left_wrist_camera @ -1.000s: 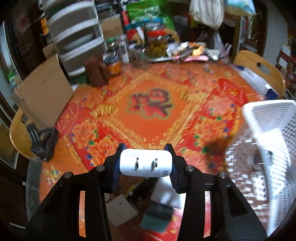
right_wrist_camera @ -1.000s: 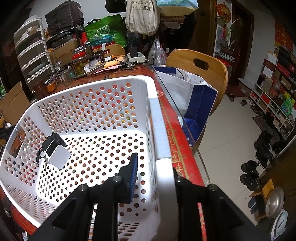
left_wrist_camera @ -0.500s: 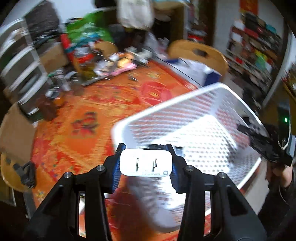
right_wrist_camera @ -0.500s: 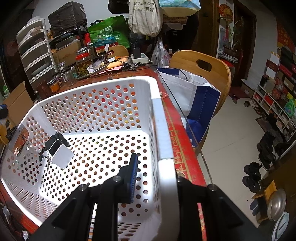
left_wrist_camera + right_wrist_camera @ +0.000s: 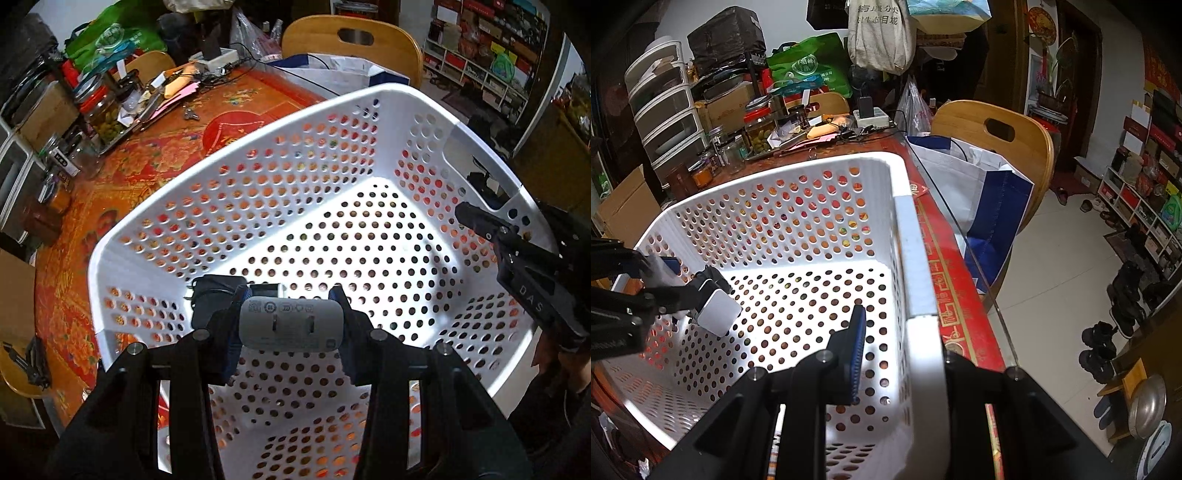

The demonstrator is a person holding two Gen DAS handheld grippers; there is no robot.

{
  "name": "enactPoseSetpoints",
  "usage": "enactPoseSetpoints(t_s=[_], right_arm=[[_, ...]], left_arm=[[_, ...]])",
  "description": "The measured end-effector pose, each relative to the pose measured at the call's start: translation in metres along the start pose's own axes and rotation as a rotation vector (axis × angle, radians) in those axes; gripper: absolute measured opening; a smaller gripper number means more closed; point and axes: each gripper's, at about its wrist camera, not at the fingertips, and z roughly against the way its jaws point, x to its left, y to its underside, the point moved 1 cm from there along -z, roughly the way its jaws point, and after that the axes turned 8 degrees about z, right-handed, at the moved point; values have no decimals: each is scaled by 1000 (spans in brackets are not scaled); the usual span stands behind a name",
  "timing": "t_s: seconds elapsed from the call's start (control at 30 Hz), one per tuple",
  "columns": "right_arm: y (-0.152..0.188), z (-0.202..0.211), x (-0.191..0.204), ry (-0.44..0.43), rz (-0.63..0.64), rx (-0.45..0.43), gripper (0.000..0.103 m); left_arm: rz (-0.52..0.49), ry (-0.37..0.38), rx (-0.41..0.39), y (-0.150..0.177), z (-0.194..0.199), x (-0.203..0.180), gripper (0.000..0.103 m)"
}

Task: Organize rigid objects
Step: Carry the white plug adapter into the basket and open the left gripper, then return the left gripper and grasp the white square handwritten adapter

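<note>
While I am holding my left gripper [image 5: 291, 325] over the white perforated basket [image 5: 229, 192], its two blue-padded jaws are pinching a white plug adapter [image 5: 290, 324] by its short ends, with the two metal prongs facing back toward my camera. The adapter is hanging above the basket floor, not resting on it. Just beyond my left jaw, near the basket's corner, a black charger [image 5: 212, 295] is lying on the floor of the basket, and in my right wrist view a white block [image 5: 718, 312] is sitting right against it.

My right gripper [image 5: 897, 354] is clamping the near wall of the basket at its rim: one blue pad [image 5: 857, 350] is pressing on the inside face, while the other jaw is sitting outside the wall, mostly hidden behind the white rim. From my left camera I am seeing that right gripper [image 5: 476, 218] coming in from the far right side of the basket, by the handle slot.

The basket is standing on a table covered with a red and gold patterned cloth [image 5: 147, 155]. Beyond my right tongs, a wooden chair [image 5: 997, 136] is carrying a white and blue bag [image 5: 979, 192]. Jars [image 5: 101, 110] and clutter are crowding the far edge of the table.
</note>
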Motion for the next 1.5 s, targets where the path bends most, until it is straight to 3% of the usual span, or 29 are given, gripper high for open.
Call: enactPoseSetpoints(t_s=[0.33, 0.6, 0.7, 0.77, 0.83, 1.0, 1.1, 1.17, 1.27, 1.4, 1.5], right_arm=[[1, 0, -1, -12, 1, -3, 21], [1, 0, -1, -14, 0, -4, 21], [1, 0, -1, -13, -1, -2, 21], [1, 0, -1, -12, -1, 0, 22], [0, 0, 0, -12, 0, 2, 22], [0, 0, 0, -13, 3, 9, 22], [0, 0, 0, -11, 11, 14, 21], [0, 0, 0, -10, 14, 13, 21], [0, 0, 0, -9, 11, 11, 21], [-1, 0, 0, -7, 10, 10, 21], [-1, 0, 0, -2, 10, 13, 21]], left_arm=[[-107, -44, 124, -1, -43, -28, 41], [-206, -13, 235, 2, -62, -43, 41], [-206, -6, 214, 1, -56, -41, 51], [-194, -3, 161, -1, -45, -37, 71], [-171, 0, 99, -1, -29, -28, 73], [-27, 63, -104, 24, 57, 36, 75], [68, 15, -238, 56, 110, 95, 101], [143, -67, -290, 80, 129, 134, 103], [310, -138, -279, 120, 123, 197, 103], [480, -117, -157, 169, 69, 261, 103], [561, -150, -77, 195, 30, 295, 103]])
